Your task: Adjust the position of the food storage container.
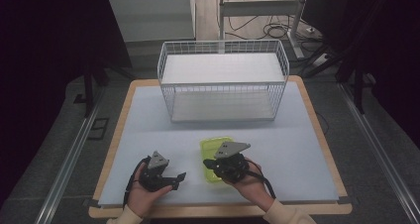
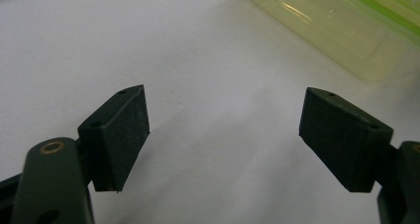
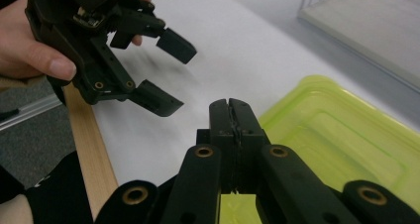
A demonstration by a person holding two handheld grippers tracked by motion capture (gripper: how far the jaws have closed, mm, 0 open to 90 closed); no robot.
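My right gripper (image 3: 233,116) hangs over the green container lid (image 1: 214,149) on the desk (image 1: 297,149), jaws pressed together on nothing. My left gripper (image 2: 225,135) waits beside it, jaws apart. Next, I judge, open and grasp the lid's edge.

Legible markings: none. No text, label, brand, number or sign could be read on the green container (image 1: 217,157), wire basket (image 1: 223,80), grippers or bench (image 1: 148,120).
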